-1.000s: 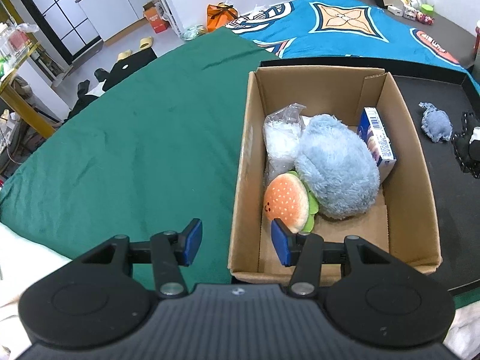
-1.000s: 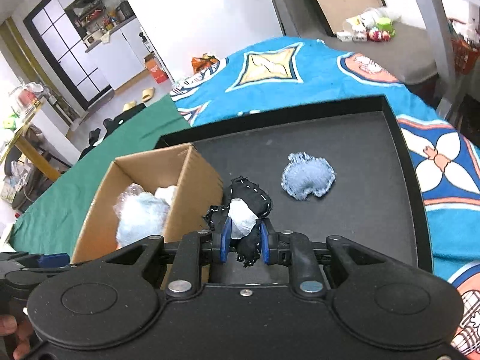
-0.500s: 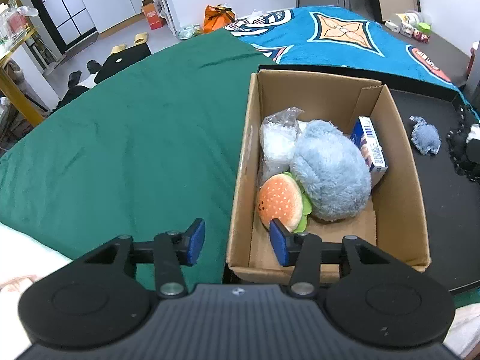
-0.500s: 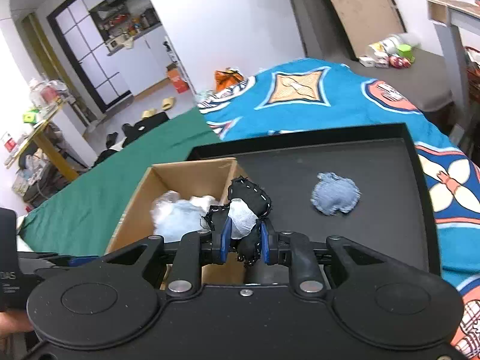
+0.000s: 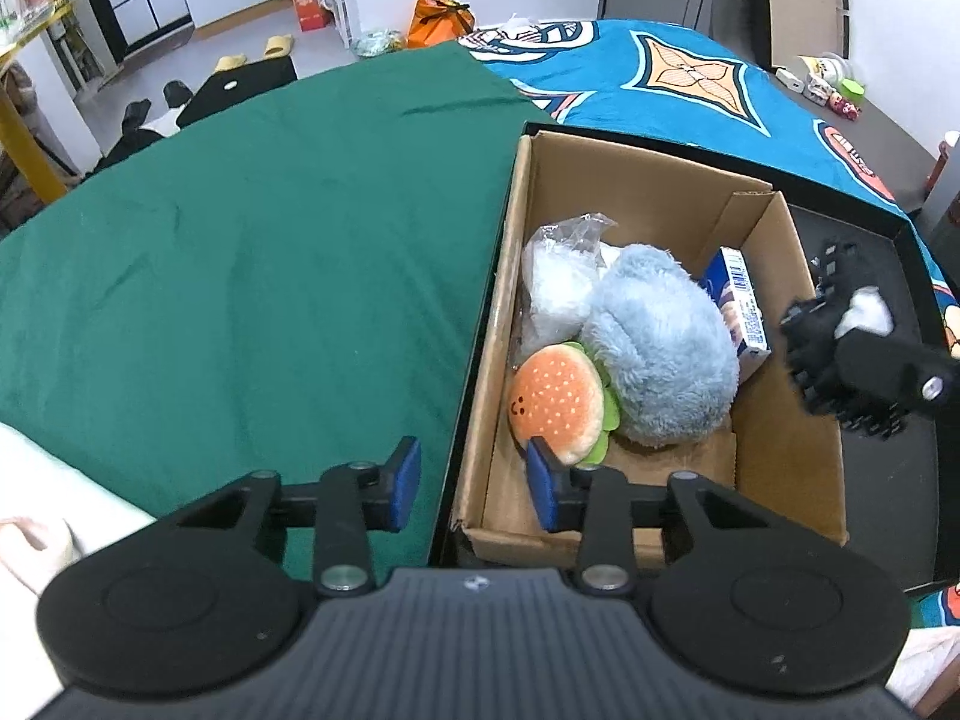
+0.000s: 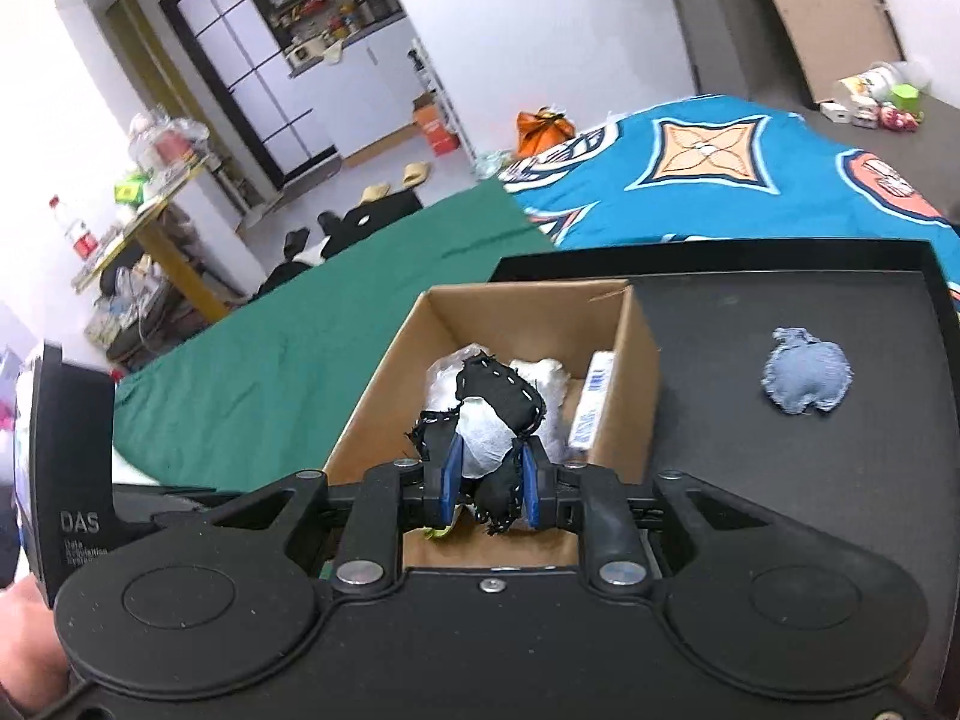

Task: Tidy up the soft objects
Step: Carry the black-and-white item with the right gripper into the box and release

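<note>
A cardboard box (image 5: 786,468) (image 6: 390,372) stands on a black tray (image 6: 780,300). It holds a fluffy blue plush (image 5: 660,360), a burger plush (image 5: 558,402), a clear plastic bag (image 5: 558,288) and a small blue-and-white carton (image 5: 741,300). My right gripper (image 6: 487,480) is shut on a black-and-white stitched soft toy (image 6: 495,414) and holds it over the box; the toy also shows in the left wrist view (image 5: 840,330). My left gripper (image 5: 474,480) is open and empty, straddling the box's near-left wall. A blue denim soft toy (image 6: 807,378) lies on the tray right of the box.
A green cloth (image 5: 240,270) covers the table left of the box. A blue patterned cloth (image 5: 690,78) lies behind the tray. The tray's raised rim (image 6: 939,300) runs along the right side. Room furniture and slippers (image 5: 279,48) are beyond.
My right gripper has carried the black-and-white toy left from the tray to above the box. The left gripper has stayed open at the box's near corner.
</note>
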`<state>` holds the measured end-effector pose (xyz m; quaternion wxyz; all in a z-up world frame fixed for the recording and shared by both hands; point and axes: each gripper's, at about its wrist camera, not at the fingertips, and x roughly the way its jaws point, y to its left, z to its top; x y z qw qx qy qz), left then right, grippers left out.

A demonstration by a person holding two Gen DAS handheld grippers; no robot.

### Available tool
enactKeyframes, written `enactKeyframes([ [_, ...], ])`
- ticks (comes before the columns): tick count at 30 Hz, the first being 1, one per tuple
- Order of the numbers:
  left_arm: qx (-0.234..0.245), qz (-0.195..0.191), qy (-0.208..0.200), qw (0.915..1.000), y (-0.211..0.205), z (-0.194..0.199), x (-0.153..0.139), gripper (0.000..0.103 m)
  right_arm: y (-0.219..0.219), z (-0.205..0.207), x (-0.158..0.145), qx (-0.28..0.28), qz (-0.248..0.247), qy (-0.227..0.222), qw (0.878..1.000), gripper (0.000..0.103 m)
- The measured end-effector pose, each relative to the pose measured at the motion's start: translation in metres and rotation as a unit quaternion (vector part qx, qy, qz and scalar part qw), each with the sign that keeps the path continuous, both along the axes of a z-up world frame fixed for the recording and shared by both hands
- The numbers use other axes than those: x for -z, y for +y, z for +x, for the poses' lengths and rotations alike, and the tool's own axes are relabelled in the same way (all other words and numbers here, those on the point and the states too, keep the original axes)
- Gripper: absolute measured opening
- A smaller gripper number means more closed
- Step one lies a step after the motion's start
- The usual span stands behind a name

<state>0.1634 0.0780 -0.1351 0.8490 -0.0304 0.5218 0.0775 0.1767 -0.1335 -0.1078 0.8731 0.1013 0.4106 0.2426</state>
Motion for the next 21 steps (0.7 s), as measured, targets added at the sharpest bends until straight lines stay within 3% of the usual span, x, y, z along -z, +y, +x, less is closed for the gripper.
enactKeyframes([
  [7, -0.004, -0.015, -0.002, 0.9999, 0.006, -0.001, 0.004, 0.01, 0.021, -0.004, 0.007, -0.016, -0.022, 0.006, 1.0, 0.022],
  [11, -0.002, -0.026, -0.006, 0.9996, 0.009, -0.002, 0.004, 0.009, 0.033, -0.006, 0.002, -0.027, -0.026, 0.001, 0.999, 0.023],
  [14, -0.005, -0.036, -0.008, 0.9993, 0.013, -0.004, 0.003, 0.009, 0.039, -0.007, 0.001, -0.034, -0.024, -0.002, 0.999, 0.037],
  [15, -0.004, -0.037, -0.009, 0.9992, 0.013, -0.004, 0.003, 0.009, 0.04, -0.008, 0.002, -0.035, -0.022, -0.004, 0.999, 0.049],
  [16, -0.003, -0.038, -0.01, 0.9992, 0.013, -0.005, 0.002, 0.009, 0.041, -0.007, 0.003, -0.037, -0.021, -0.005, 0.999, 0.054],
  [21, -0.001, -0.026, -0.011, 0.9996, 0.009, -0.007, 0.0, 0.01, 0.033, -0.009, 0.004, -0.026, -0.03, -0.006, 0.999, 0.054],
])
